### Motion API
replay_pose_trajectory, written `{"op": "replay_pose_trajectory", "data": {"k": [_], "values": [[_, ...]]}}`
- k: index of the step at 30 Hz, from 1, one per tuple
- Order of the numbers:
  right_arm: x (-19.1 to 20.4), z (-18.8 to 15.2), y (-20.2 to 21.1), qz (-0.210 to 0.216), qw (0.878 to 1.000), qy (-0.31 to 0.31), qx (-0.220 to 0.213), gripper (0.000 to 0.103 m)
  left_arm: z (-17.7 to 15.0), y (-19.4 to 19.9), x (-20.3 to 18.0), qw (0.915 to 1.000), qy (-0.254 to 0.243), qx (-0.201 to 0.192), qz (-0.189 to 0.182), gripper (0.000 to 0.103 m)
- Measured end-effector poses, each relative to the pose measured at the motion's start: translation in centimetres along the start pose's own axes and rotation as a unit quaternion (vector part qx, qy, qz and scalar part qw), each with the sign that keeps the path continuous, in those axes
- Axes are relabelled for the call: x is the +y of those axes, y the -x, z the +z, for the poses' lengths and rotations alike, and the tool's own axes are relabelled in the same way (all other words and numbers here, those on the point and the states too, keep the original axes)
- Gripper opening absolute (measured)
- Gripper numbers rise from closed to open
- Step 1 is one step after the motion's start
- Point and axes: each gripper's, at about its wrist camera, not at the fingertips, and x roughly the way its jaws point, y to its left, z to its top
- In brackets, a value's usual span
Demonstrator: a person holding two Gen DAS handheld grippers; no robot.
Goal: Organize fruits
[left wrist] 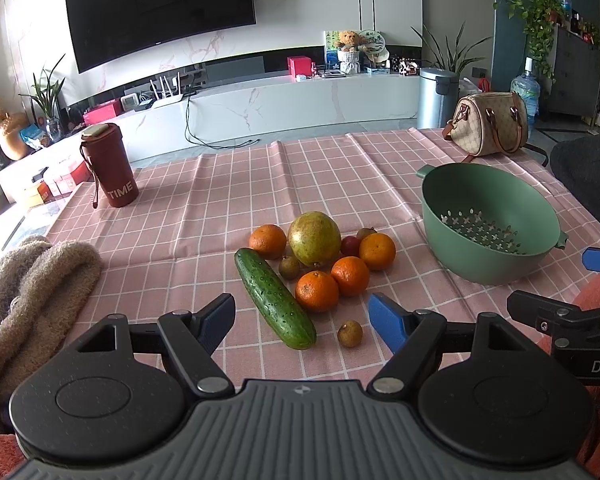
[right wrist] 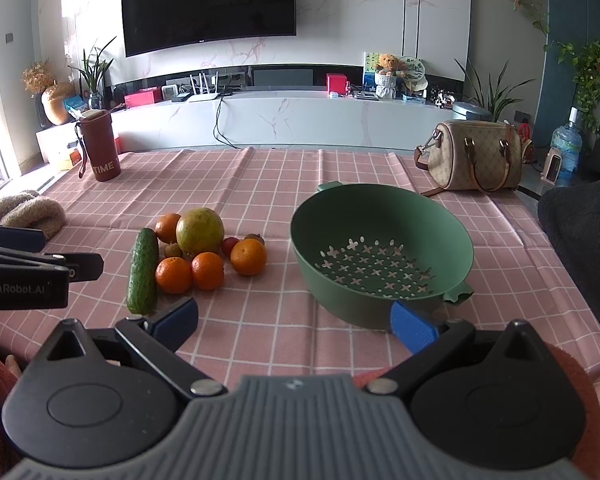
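A pile of fruit lies mid-table: a green-yellow mango (left wrist: 314,237), several oranges (left wrist: 317,291), a cucumber (left wrist: 275,299), a red fruit (left wrist: 350,245) and small brown fruits (left wrist: 350,333). The pile also shows in the right wrist view (right wrist: 199,230). An empty green colander (left wrist: 488,227) (right wrist: 380,252) sits to the right. My left gripper (left wrist: 304,320) is open and empty, just before the cucumber. My right gripper (right wrist: 294,320) is open and empty, its right fingertip by the colander's near wall.
A red "TIME" cup (left wrist: 110,165) stands at the back left. A beige handbag (left wrist: 486,124) sits at the back right. A fuzzy beige cloth (left wrist: 32,280) lies at the left edge. The pink checked tablecloth (left wrist: 204,216) covers the table.
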Motion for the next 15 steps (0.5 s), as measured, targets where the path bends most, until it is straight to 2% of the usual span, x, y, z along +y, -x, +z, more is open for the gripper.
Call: {"op": "replay_pose_trajectory", "data": {"k": [8,13,15], "values": [[-0.1,0.0,-0.2,-0.002,1.000,0.003,0.011,0.098,0.2,-0.3,-0.2,1.0000,0.003,0.005,-0.005,0.090],[0.3,0.8,-0.9,-0.002,0.999,0.004,0.038,0.098,0.9,-1.2,0.5,0.9998,0.007,0.014,-0.015,0.089],[0.4,1.2,-1.1,0.003,0.999,0.004,0.043,0.098,1.5,-1.9,1.5,0.9993,0.016,0.022,-0.026,0.084]]}}
